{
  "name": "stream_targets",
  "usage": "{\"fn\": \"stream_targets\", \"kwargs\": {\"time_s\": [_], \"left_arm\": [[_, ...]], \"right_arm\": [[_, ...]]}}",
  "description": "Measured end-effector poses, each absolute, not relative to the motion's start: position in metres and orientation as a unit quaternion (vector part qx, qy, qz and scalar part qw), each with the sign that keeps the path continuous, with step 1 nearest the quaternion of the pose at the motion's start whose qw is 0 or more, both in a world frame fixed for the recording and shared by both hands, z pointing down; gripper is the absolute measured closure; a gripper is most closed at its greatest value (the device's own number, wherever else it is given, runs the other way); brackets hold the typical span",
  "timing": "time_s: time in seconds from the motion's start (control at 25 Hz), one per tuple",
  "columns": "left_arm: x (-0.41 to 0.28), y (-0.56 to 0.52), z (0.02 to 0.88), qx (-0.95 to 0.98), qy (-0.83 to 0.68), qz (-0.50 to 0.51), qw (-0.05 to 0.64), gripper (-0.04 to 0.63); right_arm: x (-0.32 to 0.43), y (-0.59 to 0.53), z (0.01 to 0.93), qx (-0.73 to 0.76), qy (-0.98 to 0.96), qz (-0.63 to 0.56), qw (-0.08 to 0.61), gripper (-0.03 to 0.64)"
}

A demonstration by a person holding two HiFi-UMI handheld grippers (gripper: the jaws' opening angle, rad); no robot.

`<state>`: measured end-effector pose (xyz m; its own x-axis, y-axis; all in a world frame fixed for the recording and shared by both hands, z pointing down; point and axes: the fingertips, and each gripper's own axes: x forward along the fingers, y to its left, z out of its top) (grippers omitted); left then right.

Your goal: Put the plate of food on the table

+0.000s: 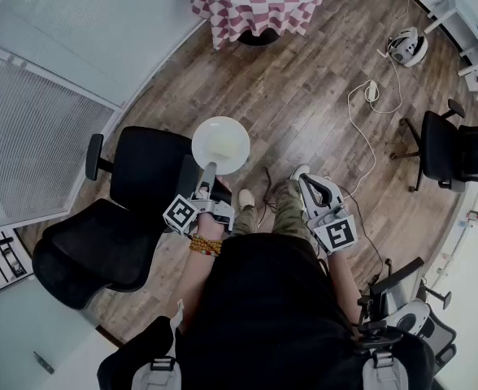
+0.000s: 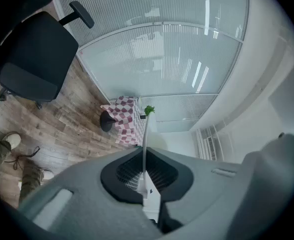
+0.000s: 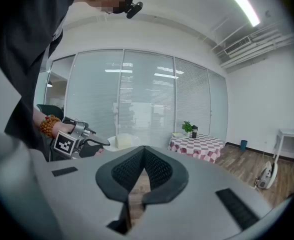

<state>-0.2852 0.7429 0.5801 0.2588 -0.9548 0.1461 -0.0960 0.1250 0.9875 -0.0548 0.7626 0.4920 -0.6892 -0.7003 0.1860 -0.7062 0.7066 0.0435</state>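
Presently, step in hand: carriage of the plate (image 1: 220, 145) toward the table (image 1: 255, 2), which is seen well apart across the wood floor (image 1: 304, 96).

Left gripper (image 1: 207, 179): jaws pinched on the near rim of the plate, which is seen edge-on between the pads (image 2: 129, 171); the dish is cantilevered forward of the fingertips, roughly level, beside a black chair (image 1: 145, 169).

Food (image 1: 216, 146): a pale block, perhaps cake or tofu; kind not resolved.

Right gripper (image 1: 307, 184): jaws pressed together on nothing; held low at the side.

Handling advised: plate to be kept level and the pinch firm, since all weight is borne at one rim; approach to be made slowly; the base to be settled on the checked cloth before any release is considered.
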Motion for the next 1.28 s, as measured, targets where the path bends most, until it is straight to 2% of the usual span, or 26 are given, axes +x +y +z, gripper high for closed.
{"fn": "stream_targets", "kwargs": {"time_s": [0.16,0.68,1.28], "left_arm": [[-0.283,0.742,0.579,0.543,-0.473,-0.383,0.579,0.583],[-0.280,0.727,0.583,0.540,-0.475,-0.381,0.582,0.583],[-0.257,0.644,0.574,0.526,-0.508,-0.371,0.573,0.583]], "right_arm": [[-0.052,0.763,0.494,0.384,-0.919,0.044,0.074,0.604],[-0.052,0.749,0.501,0.382,-0.917,0.056,0.102,0.603],[-0.054,0.624,0.501,0.318,-0.942,0.072,0.080,0.603]]}}
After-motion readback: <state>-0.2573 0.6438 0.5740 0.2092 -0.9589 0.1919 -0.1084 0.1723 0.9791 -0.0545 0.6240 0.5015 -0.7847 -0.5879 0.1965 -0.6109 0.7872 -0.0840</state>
